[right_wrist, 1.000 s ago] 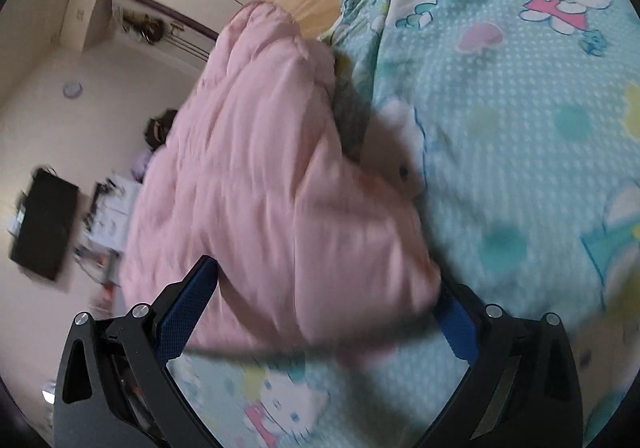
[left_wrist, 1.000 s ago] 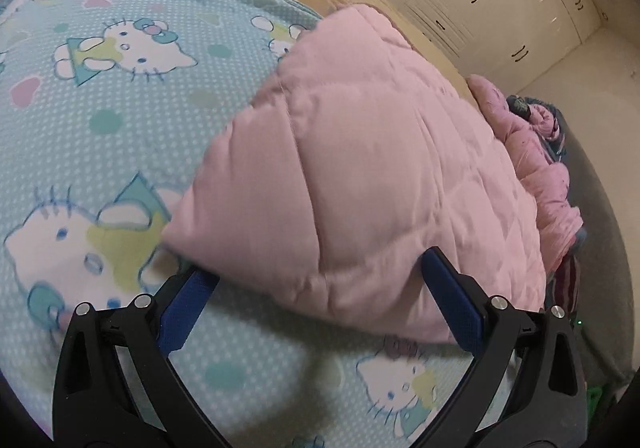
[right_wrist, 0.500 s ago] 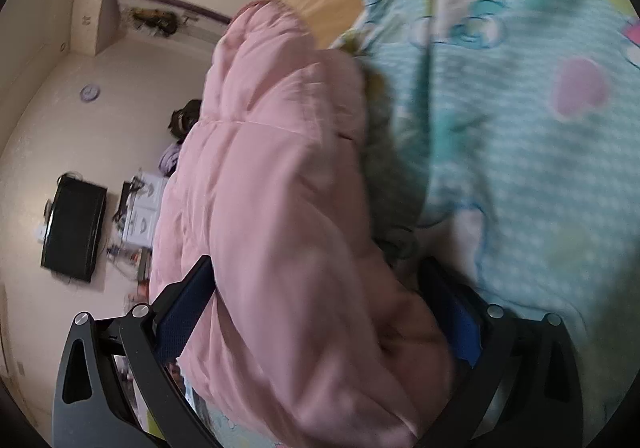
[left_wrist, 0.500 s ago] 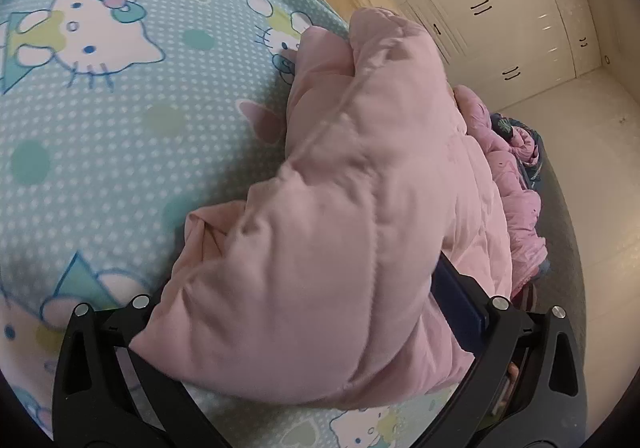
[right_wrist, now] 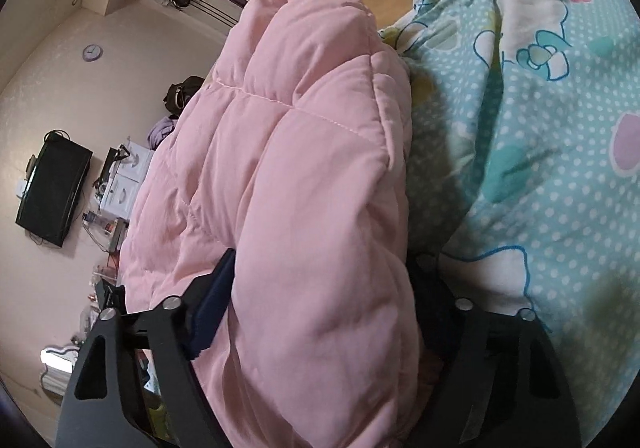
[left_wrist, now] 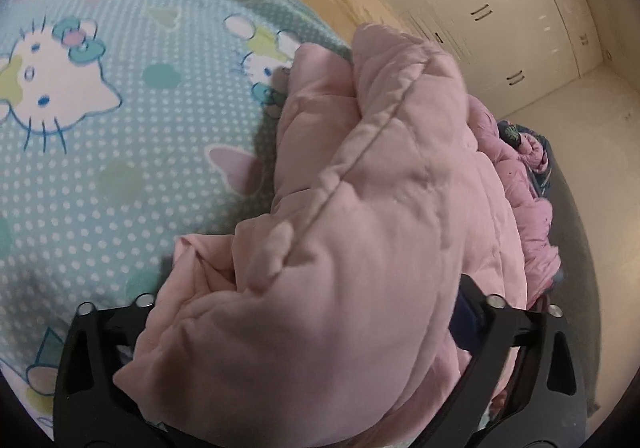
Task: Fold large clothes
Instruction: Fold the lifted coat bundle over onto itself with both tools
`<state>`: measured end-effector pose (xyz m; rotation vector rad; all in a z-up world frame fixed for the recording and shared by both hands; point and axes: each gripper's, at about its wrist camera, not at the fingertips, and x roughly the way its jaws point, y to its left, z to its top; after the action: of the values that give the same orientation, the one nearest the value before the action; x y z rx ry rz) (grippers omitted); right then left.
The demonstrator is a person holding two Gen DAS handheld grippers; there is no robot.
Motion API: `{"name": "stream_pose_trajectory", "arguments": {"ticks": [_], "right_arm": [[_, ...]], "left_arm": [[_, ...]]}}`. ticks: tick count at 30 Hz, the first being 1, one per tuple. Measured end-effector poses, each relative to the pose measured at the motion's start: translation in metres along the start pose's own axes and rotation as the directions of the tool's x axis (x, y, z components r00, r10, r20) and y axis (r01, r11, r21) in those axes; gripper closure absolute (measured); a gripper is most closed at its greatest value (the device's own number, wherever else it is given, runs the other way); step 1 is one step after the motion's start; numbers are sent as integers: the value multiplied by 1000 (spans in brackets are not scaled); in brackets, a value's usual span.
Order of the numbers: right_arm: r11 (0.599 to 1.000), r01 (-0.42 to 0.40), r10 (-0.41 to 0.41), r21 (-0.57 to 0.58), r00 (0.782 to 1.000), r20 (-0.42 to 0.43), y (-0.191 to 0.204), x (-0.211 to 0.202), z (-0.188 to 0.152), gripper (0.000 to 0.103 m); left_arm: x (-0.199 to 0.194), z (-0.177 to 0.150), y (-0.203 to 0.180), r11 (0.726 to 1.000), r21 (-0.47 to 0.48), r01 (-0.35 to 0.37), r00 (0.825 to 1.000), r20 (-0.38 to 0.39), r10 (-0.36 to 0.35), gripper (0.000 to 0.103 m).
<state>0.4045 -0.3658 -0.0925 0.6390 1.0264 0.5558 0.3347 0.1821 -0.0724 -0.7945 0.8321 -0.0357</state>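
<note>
Quilted pink jacket (left_wrist: 360,232), bunched into a thick roll at the edge of a bed, on a teal cartoon-cat bedsheet (left_wrist: 120,167). Left gripper (left_wrist: 304,332): jaws closing, with a padded fold of the jacket filling the gap between them; the left pad is hidden under fabric and only a sliver of the blue right pad (left_wrist: 464,312) shows, against the cloth. Right gripper (right_wrist: 320,296): jaws closing around another fold of the same jacket (right_wrist: 288,167); the blue left pad (right_wrist: 212,308) lies against the fabric, the right one sits in shadow beside it. Background: a cream wardrobe (left_wrist: 500,7), a wall clock (right_wrist: 92,53) and a dark screen (right_wrist: 52,191).
</note>
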Motion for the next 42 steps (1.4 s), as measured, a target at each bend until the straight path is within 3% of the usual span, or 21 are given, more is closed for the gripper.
{"name": "stream_pose_trajectory", "arguments": {"ticks": [4,10,17,27,42], "right_arm": [[999,27,-26,-33,1000,18,23,6,-1,41],[992,76,-70,-104,996,62,54,5,-3,51],[978,68,-49,-200,994,97,95,-2,1,64],[943,21,21,-333,992,123,160,-15,-8,66],[912,-45,90,-408,992,92,185,-20,-40,67]], "left_arm": [[-18,-3,-26,994,107,-25,998,56,19,44],[-31,-1,-44,983,180,-31,994,112,10,58],[-41,-7,-55,975,222,-20,987,159,-16,63],[-71,-15,-84,955,298,4,975,210,-69,65],[-118,-47,-89,947,320,-4,961,264,-85,65]]}}
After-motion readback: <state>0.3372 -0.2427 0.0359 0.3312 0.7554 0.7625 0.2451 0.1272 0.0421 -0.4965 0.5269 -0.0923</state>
